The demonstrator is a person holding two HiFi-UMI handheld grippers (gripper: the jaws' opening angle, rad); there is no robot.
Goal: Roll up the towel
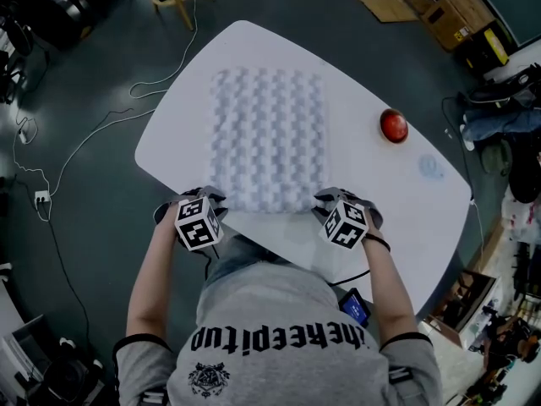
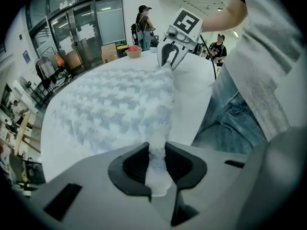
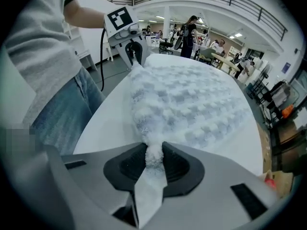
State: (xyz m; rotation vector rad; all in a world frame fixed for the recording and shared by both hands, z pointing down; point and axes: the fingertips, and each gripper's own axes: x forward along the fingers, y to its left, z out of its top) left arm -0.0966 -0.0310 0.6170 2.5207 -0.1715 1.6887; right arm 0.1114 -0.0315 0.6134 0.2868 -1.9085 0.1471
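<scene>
Left claw (image 2: 157,158): closed on the towel (image 1: 269,138), at its near-left corner. Fabric is bunched between the pads, and a tuft pokes out behind them. Claw points steeply down at the tabletop (image 1: 363,194), just inside the near edge.

Towel: white, waffle texture, spread flat in the middle of the tabletop. Its long side runs from the near edge toward the far edge. The near edge is puckered up where the two claws hold it; everything else lies flat. Bare tabletop shows on all sides.

Right claw (image 3: 154,158): closed on the towel's near-right corner. Same grip, with fabric pinched between the pads and a flap hanging out behind. It also points steeply down and sits level with the left claw along the towel's near edge.

Red round object (image 1: 394,126): on the right part of the tabletop, well apart from the towel and both claws.
</scene>
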